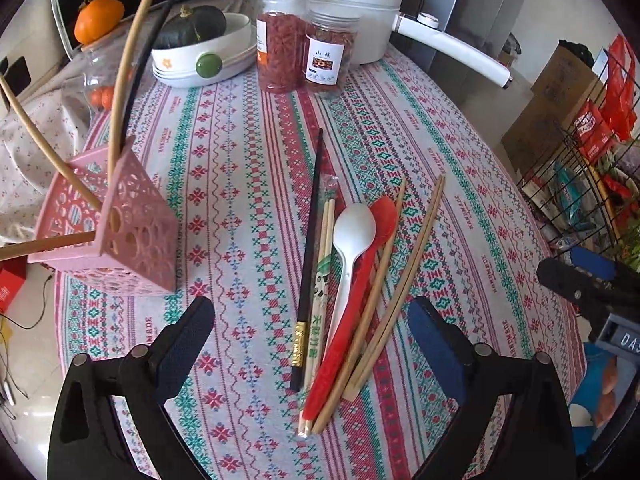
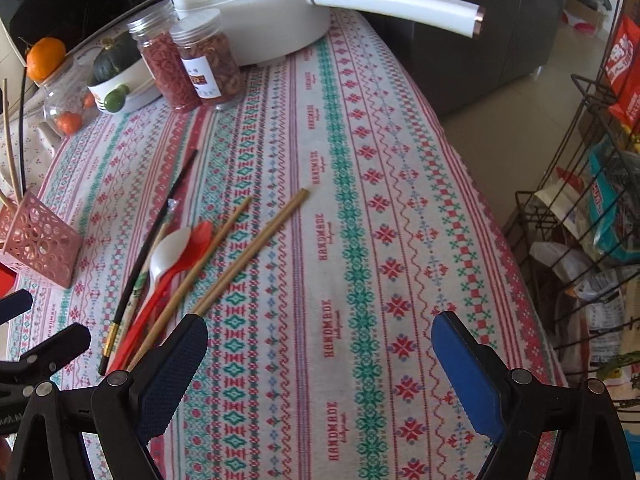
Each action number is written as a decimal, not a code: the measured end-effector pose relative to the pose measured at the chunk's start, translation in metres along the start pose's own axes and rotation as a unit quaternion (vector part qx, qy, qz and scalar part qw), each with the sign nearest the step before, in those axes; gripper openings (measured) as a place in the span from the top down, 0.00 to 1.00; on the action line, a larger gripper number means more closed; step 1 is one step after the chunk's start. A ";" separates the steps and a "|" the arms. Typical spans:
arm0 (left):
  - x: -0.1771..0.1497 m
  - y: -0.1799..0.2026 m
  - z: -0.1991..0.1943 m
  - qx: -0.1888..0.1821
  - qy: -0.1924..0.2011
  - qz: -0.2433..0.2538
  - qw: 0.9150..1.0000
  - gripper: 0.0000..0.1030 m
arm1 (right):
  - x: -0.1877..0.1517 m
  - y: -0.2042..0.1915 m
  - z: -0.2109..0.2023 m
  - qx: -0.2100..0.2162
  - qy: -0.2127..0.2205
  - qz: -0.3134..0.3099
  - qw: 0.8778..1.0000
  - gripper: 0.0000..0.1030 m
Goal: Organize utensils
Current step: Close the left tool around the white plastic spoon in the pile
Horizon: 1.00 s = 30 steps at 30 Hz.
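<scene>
A pile of utensils lies on the patterned tablecloth: a white spoon [image 1: 352, 236], a red spoon [image 1: 360, 296], a black chopstick [image 1: 310, 256], wrapped bamboo chopsticks [image 1: 320, 292] and loose bamboo chopsticks [image 1: 404, 284]. My left gripper [image 1: 312, 344] is open and empty, just above the near ends of the pile. A pink perforated utensil holder [image 1: 136, 232] with several chopsticks in it stands to the left. My right gripper [image 2: 320, 364] is open and empty over bare cloth, right of the pile [image 2: 176, 264]. The holder also shows in the right wrist view [image 2: 40, 246].
Two jars of dried food [image 1: 304, 48], a white pot with a long handle [image 1: 360, 4], a bowl with a green squash [image 1: 200, 44] and a glass jar topped by an orange [image 1: 96, 40] stand at the back. A wire rack of packets [image 2: 592, 200] stands off the table's right edge.
</scene>
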State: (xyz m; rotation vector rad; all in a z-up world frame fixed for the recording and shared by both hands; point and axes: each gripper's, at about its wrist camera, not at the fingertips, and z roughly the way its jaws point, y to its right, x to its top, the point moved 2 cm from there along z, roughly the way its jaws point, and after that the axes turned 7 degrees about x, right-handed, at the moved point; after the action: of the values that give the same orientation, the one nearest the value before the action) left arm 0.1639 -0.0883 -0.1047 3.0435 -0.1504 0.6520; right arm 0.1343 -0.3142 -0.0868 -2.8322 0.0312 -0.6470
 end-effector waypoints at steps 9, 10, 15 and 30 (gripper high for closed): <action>0.026 0.015 0.039 -0.091 -0.021 -0.019 0.995 0.72 | 0.004 0.019 0.012 0.003 -0.015 0.011 1.000 0.08; 0.028 0.016 0.041 -0.092 -0.020 -0.018 0.995 0.72 | 0.004 0.019 0.013 0.004 -0.016 0.010 1.000 0.08; 0.034 0.021 0.061 -0.079 -0.038 -0.015 0.996 0.75 | 0.007 0.020 0.017 0.006 -0.019 0.006 1.000 0.08; 0.047 0.030 0.080 -0.078 -0.025 -0.021 0.996 0.70 | 0.007 0.029 0.028 0.011 -0.033 0.020 0.999 0.08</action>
State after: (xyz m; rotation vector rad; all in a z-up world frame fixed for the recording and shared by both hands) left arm 0.2358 -0.1257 -0.1578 2.9050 -0.1310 0.5349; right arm 0.1541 -0.3367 -0.1154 -2.8213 0.0695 -0.5404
